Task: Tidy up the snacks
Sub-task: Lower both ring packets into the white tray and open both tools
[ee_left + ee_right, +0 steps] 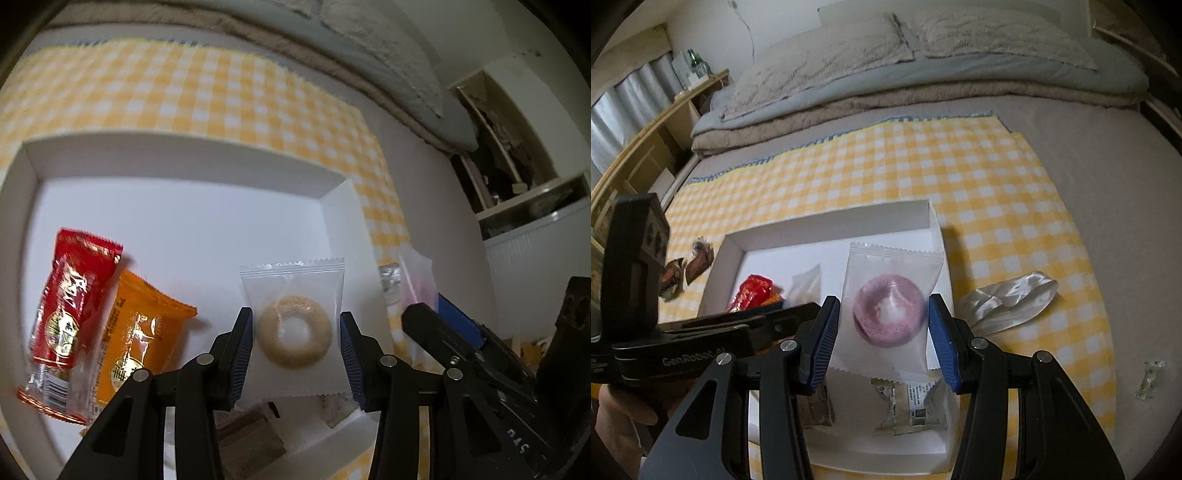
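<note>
Snack packets sat in both claws, 1 each. The left gripper (296, 350) was partly closed on a clear packet holding a tan ring biscuit (294, 336), its pads pressed on the packet's 2 side edges, so the packet's long axis ran away from the claw and hung above the white box (177, 158). The right gripper (882, 336) held a clear packet with a pink ring biscuit (891, 314) the same way, over the box's right part near its right wall.

Beneath the left packet the floor looked bare; the red packet (72, 295) and orange packet (142, 332) lay to its left, well apart. Several small wrapped snacks already lay under the right packet, so room there looked tighter. The 2 claws hung close, side by side, and could clash. More snacks (687, 269) lay outside on the yellow checked cloth (960, 166).
</note>
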Demonstrator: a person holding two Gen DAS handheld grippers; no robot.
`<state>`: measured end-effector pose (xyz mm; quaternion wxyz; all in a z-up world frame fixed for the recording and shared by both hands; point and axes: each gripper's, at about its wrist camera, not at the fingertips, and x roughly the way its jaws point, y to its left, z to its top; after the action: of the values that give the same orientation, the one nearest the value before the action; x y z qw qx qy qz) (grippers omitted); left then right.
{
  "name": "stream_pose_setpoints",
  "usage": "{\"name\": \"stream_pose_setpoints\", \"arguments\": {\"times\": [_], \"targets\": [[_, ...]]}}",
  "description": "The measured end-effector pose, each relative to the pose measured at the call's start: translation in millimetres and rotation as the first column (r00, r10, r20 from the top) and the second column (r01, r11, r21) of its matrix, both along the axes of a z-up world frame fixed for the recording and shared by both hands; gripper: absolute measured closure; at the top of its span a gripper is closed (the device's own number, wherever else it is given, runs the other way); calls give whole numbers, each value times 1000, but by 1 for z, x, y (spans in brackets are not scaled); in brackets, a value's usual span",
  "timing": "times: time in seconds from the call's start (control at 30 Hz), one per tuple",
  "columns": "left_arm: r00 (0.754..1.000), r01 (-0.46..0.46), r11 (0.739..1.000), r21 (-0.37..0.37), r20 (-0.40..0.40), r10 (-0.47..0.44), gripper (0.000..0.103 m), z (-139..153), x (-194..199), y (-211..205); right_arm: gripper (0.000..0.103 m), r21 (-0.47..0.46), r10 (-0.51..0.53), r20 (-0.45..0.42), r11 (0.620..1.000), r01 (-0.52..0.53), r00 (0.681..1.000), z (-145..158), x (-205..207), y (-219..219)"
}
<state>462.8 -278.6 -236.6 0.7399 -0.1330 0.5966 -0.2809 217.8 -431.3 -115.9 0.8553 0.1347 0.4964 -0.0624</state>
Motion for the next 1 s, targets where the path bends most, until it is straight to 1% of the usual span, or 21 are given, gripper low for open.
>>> {"name": "stream_pose_setpoints", "arguments": {"times": [0.1,0.2,0.27,0.37,0.4,0.43,0.5,0.57,0.63,0.67,0.9,0.97,1.0], "targets": [[1000,-17,999,28,-5,17,59,-12,13,-1,54,8,6,-17,1000,-5,1000,-7,4,1],[999,-41,999,24,-27,42,59,-24,27,1,54,9,18,-30,1000,-17,999,-13,6,2],[998,-56,998,21,-29,56,58,-28,30,1,54,20,21,-36,1000,-21,999,-17,8,1],[998,-60,998,13,-25,60,53,-27,34,1,53,58,13,-35,998,-11,999,-22,11,-3],[998,-57,998,8,-28,58,50,-28,31,0,53,76,8,-34,997,-6,999,-23,13,-5],[998,-50,999,0,-35,50,47,-30,31,-1,50,98,3,-32,995,1,999,-25,14,-7],[998,-45,999,-1,-36,45,46,-29,30,1,50,130,-10,-35,991,15,999,-27,16,-10],[999,-42,999,4,-33,42,46,-25,25,12,48,137,-23,-44,990,29,999,-29,17,-12],[999,-33,999,22,-20,33,46,-22,24,12,47,126,-26,-51,992,32,998,-29,16,-13],[999,-30,999,29,-13,30,47,-16,19,20,47,117,-27,-55,993,33,998,-30,16,-13],[1000,15,996,91,26,-17,48,1,-4,21,47,83,-10,-88,996,17,996,-32,8,-12],[999,32,994,109,19,-34,61,4,-8,19,47,68,-2,-102,998,9,995,-32,5,-12],[999,49,992,117,9,-50,73,4,-10,16,47,64,-3,-109,998,10,994,-32,3,-12]]}}
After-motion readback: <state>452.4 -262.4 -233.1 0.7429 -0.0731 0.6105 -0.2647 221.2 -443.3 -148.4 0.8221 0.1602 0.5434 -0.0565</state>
